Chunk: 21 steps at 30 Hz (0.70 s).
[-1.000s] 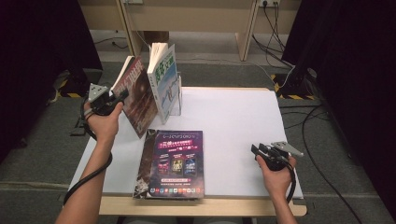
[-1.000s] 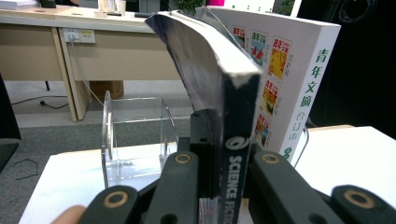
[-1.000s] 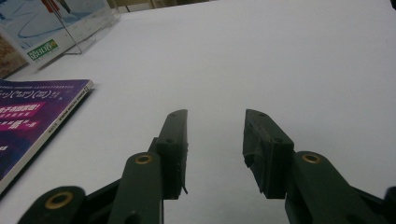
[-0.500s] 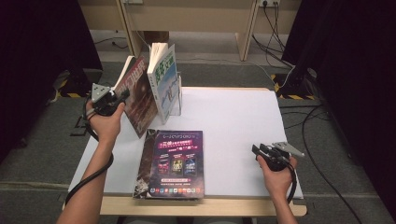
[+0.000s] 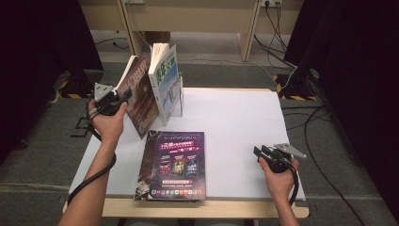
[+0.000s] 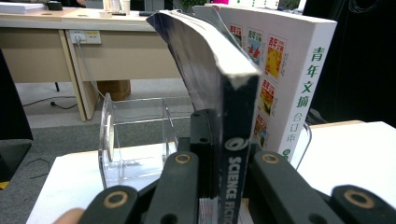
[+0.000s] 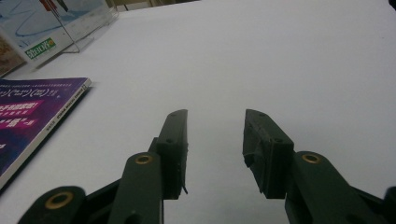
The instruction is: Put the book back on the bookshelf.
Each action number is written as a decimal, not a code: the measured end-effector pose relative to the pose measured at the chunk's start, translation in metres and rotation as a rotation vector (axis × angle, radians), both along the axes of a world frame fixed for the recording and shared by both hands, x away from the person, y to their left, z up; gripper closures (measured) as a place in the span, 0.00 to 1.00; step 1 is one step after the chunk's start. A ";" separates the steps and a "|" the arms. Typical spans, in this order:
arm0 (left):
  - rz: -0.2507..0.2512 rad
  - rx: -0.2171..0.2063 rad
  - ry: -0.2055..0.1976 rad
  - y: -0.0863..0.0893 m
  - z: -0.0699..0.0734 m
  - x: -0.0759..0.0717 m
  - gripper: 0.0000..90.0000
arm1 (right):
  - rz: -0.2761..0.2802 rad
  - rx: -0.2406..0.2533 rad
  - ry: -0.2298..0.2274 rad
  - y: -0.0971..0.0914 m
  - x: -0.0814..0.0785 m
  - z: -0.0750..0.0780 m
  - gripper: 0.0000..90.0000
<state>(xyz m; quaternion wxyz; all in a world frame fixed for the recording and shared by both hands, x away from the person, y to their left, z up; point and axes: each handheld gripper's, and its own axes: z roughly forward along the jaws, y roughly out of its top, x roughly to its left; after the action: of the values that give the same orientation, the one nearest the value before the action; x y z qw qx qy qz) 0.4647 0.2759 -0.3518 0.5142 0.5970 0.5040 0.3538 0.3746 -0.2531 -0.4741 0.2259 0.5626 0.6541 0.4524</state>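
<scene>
A dark science-fiction magazine leans tilted at the table's far left, against an upright white book with green characters. My left gripper is shut on the magazine's spine, whose pages curl over at the top. The white book stands just right of it, inside a clear acrylic stand. A purple magazine lies flat at the table's front. My right gripper rests low at the front right, open, with bare white table between its fingers.
The white table has a wooden front edge. The purple magazine's corner lies left of the right gripper. Beyond the table stand wooden desks, with cables on the grey floor.
</scene>
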 end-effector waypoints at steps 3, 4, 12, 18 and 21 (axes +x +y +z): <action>-0.003 0.007 0.009 -0.001 0.003 0.004 0.93 | 0.005 0.000 0.006 0.000 0.001 -0.001 0.68; -0.004 0.012 0.012 -0.001 0.005 0.005 0.93 | 0.004 0.000 0.007 0.000 0.000 0.000 0.68; -0.016 0.050 0.034 -0.008 0.021 0.024 0.93 | -0.002 0.010 0.007 -0.002 0.001 -0.001 0.68; -0.009 0.057 0.032 -0.010 0.032 0.036 0.93 | -0.005 0.018 0.015 -0.003 0.001 -0.003 0.68; -0.004 0.052 0.015 -0.013 0.039 0.043 0.93 | -0.007 0.019 0.013 -0.004 0.000 -0.002 0.68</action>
<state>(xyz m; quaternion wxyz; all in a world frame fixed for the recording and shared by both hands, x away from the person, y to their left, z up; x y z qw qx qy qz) 0.5073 0.2634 -0.3132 0.4954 0.6138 0.4973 0.3611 0.3749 -0.2568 -0.4762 0.2178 0.5699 0.6493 0.4541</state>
